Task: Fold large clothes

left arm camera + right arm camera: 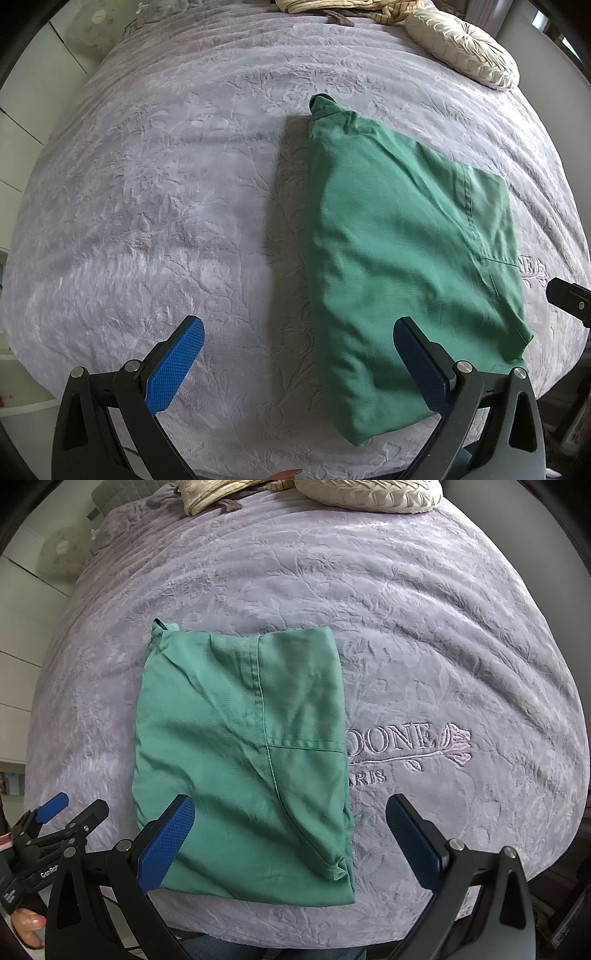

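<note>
A green garment [402,254] lies folded into a flat rectangle on the lavender bedspread [166,192], near the bed's front edge. In the right wrist view the same green garment [243,760] fills the lower centre, seams showing across its top layer. My left gripper [299,350] hovers open above the bed, its right finger over the garment's near left part. My right gripper [291,830] is open too, held above the garment's near right corner, with nothing between its blue pads. The left gripper [74,812] also shows at the lower left of the right wrist view.
A cream round pillow [461,48] and striped bedding [332,5] lie at the head of the bed. Embroidered lettering [402,746] sits on the bedspread [406,627] right of the garment. White cabinets [33,110] stand to the left. A hand [27,923] holds the left tool.
</note>
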`<move>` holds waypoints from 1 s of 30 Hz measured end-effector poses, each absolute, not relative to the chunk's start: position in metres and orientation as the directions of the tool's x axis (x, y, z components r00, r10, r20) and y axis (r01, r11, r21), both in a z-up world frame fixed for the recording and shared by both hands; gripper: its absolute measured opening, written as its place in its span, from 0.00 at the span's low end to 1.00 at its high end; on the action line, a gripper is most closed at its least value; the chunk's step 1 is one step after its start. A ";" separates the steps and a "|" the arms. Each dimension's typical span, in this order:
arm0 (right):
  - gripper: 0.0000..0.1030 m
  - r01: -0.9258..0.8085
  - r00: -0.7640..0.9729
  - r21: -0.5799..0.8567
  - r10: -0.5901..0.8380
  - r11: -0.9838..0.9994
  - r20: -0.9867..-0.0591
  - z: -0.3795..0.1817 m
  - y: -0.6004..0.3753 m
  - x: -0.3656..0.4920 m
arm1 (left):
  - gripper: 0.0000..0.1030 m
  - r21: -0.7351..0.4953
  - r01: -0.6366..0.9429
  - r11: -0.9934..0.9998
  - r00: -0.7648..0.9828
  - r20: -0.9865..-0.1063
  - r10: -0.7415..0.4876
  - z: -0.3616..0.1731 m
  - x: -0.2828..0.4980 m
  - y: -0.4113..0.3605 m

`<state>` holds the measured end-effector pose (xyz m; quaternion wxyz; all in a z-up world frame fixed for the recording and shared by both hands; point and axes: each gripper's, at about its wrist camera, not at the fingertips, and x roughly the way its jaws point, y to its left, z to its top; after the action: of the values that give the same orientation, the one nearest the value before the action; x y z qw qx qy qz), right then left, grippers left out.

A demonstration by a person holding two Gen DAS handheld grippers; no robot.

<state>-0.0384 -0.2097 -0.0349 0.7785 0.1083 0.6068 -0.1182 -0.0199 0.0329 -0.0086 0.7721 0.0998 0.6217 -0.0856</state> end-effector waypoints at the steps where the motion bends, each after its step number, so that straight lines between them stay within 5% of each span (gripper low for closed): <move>1: 1.00 0.315 0.236 0.026 -0.052 0.949 -0.970 -0.035 -0.210 -0.038 | 1.00 0.048 0.255 0.966 0.212 -0.977 -0.007 -0.008 -0.020 0.033; 30: 1.00 0.323 0.233 0.035 -0.043 0.946 -0.971 -0.037 -0.204 -0.041 | 1.00 0.050 0.254 0.966 0.213 -0.977 -0.006 -0.008 -0.021 0.031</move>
<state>-0.0413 -0.2045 -0.0368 0.7767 0.1151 0.6079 -0.1181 -0.0207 0.0306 -0.0077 0.7724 0.0998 0.6216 -0.0840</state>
